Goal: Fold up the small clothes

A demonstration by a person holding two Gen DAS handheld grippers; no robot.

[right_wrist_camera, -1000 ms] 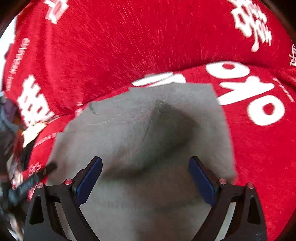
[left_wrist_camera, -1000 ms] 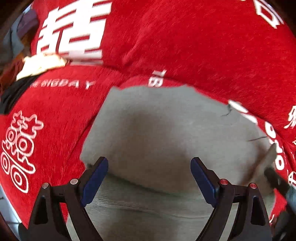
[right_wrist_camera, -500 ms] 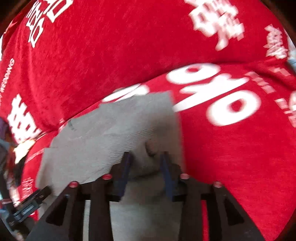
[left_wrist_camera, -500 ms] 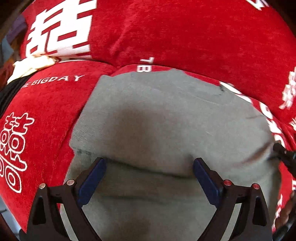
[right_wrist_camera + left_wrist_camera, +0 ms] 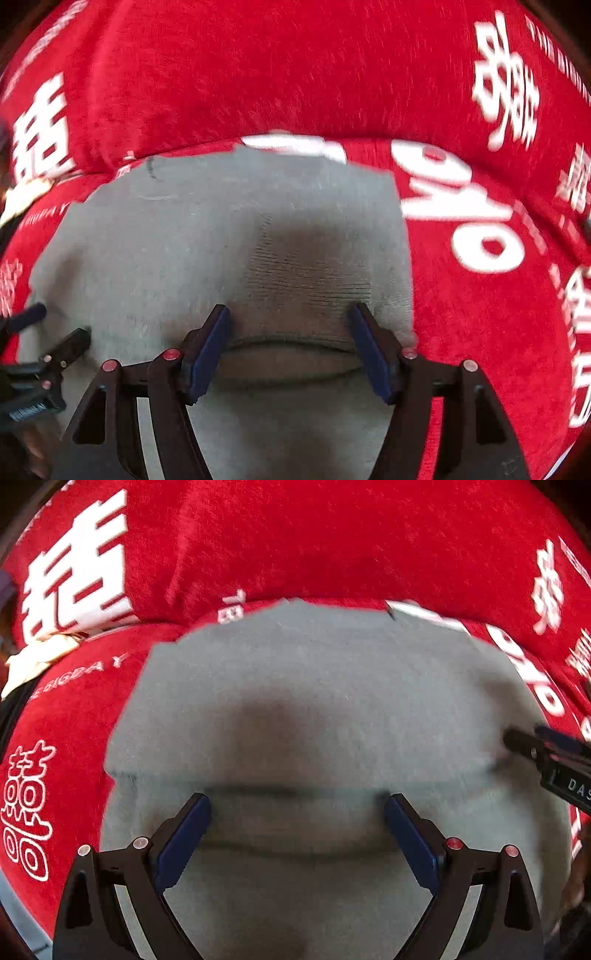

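Much of what we see is soft with blur, and the near edge of the grey garment [image 5: 314,709] runs out of the bottom of both views, so we cannot make out what kind of clothing it is or its full outline. It lies flat on a red cloth [image 5: 332,546] printed with white characters, which covers the surface beneath so fully that we cannot tell what that surface is. At the far left of the left wrist view a pale scrap [image 5: 33,657] and something dark are cut off by the lens rim and stay unidentifiable. Our left gripper [image 5: 297,834] is released, its blue pads spread wide over a folded ridge of the garment, with fabric lying between them but not pinched. Our right gripper [image 5: 290,345] is also released, jaws apart over the garment's right part, just beside its right edge, straddling a shallow crease. Each gripper shows only partly in the other's view: the right gripper pokes in at the right edge, the left at the lower left.
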